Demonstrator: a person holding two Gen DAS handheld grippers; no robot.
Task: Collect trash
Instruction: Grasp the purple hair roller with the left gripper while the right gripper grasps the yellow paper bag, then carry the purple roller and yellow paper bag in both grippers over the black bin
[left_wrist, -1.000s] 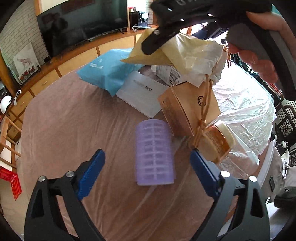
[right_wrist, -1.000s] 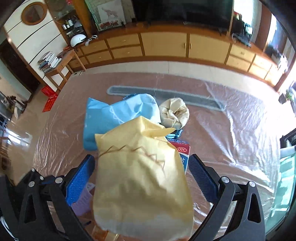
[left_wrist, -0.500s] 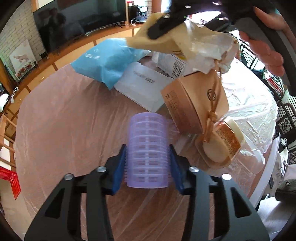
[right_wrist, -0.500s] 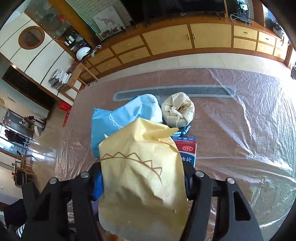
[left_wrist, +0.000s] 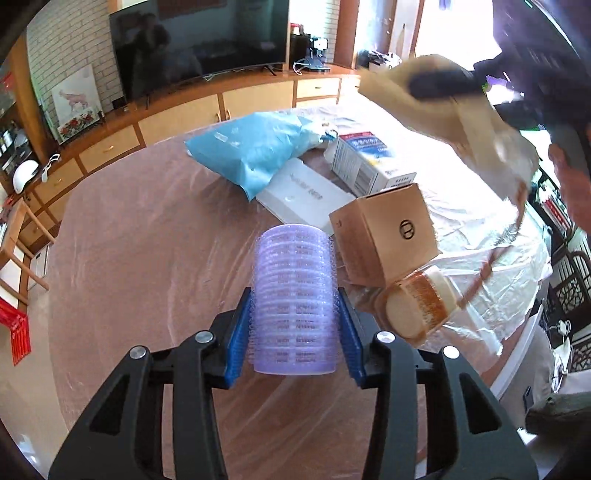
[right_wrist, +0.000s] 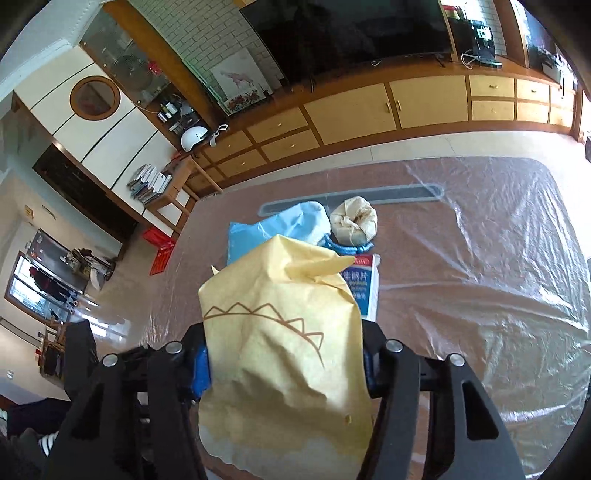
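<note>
A purple ribbed hair roller (left_wrist: 295, 280) sits between the blue pads of my left gripper (left_wrist: 294, 299), which is shut on it just above the film-covered table (left_wrist: 129, 258). My right gripper (right_wrist: 284, 360) has a yellow paper bag (right_wrist: 280, 332) with a brown zigzag line between its jaws. They are closing and the pads press on the bag's sides. In the left wrist view that bag (left_wrist: 476, 129) hangs blurred at the upper right, above the table, with a brown string (left_wrist: 495, 258) dangling from it.
On the table lie a blue plastic bag (left_wrist: 255, 151), a flat white box (left_wrist: 303, 199), a medicine box (left_wrist: 369, 162), a brown carton (left_wrist: 388, 236), an orange-labelled jar (left_wrist: 413, 306) and a crumpled beige bag (right_wrist: 352, 221). A person's hand (left_wrist: 572, 184) is at the right.
Both grippers went from wide open to closed: the left onto the purple roller, the right onto the yellow bag. The right gripper has risen and carried the bag away to the right.
</note>
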